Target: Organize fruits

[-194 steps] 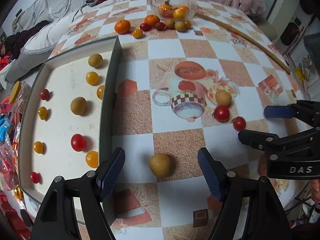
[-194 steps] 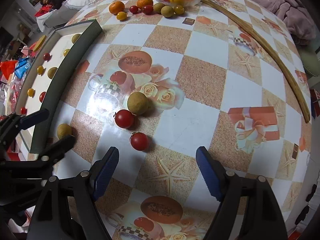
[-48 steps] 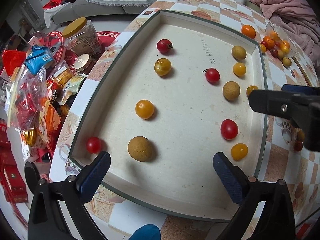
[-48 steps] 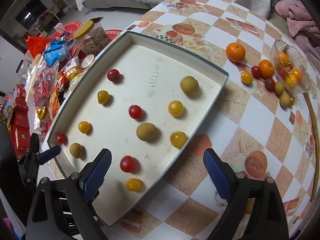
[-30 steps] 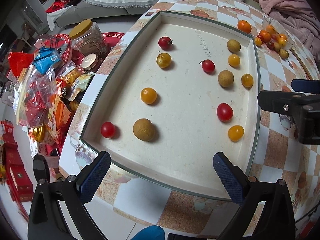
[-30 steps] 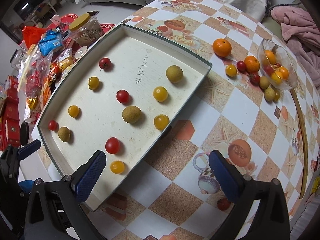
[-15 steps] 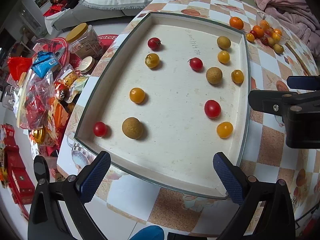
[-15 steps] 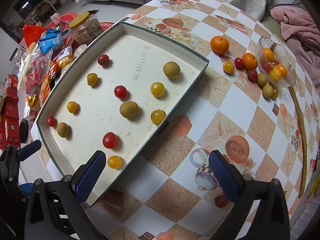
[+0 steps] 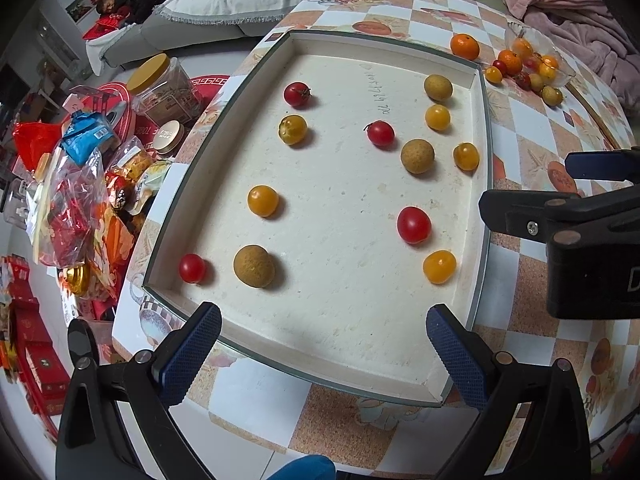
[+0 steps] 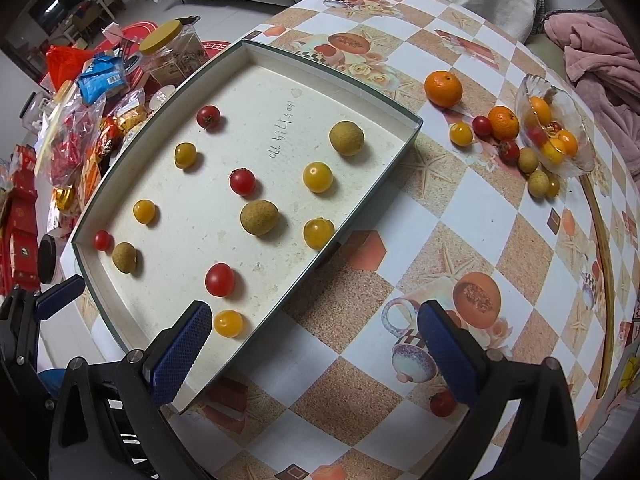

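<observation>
A shallow white tray [image 9: 344, 344] [image 10: 168, 320] with a dark rim lies on the tablecloth and holds several small fruits: red tomatoes [image 9: 413, 224], yellow tomatoes [image 9: 262, 200] and brown longans [image 9: 253, 266]. My left gripper [image 9: 324, 348] is open and empty above the tray's near edge. My right gripper [image 10: 316, 344] is open and empty over the tray's near right corner; it also shows at the right of the left wrist view [image 9: 568, 196]. A red tomato [image 10: 442, 403] lies on the cloth by my right finger.
A glass bowl [image 10: 560, 136] of fruit stands at the far right, with an orange [image 10: 443, 83] and loose small fruits [image 10: 504, 136] beside it. A wooden stick [image 10: 604, 264] lies along the table's right edge. Snack bags and a jar [image 9: 164, 88] lie on the floor at the left.
Since 6.5 s ago the longan that lay between my left fingers has ended up in the tray. Both grippers have pulled back and up; the tray now looks smaller and further off.
</observation>
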The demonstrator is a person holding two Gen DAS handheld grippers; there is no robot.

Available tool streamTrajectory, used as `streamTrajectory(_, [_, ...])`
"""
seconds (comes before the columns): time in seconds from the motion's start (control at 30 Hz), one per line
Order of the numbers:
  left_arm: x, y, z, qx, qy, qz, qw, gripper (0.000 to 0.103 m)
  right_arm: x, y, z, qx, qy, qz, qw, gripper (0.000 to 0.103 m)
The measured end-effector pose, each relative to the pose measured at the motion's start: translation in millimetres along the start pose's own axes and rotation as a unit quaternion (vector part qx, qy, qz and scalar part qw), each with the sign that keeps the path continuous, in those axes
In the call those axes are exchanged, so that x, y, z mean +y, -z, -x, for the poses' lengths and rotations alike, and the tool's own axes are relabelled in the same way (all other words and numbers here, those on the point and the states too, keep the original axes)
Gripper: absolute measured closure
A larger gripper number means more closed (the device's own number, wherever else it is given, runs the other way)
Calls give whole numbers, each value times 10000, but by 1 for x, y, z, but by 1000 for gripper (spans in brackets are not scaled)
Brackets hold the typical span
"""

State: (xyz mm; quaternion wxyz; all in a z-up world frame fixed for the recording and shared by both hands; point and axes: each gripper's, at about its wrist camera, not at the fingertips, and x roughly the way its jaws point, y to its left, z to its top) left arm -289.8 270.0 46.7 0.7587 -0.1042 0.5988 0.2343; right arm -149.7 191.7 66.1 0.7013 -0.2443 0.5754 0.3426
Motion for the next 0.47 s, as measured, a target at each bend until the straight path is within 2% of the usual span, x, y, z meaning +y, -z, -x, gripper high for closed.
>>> streamTrajectory(0.3, [3, -3, -4, 37, 44, 52, 10000, 0, 3, -3, -3, 42, 9, 80, 10000, 0])
streamTrajectory(0.47, [3, -4, 0, -141, 74, -7, 9999, 0, 4, -5, -5, 67, 4, 95, 9999, 0])
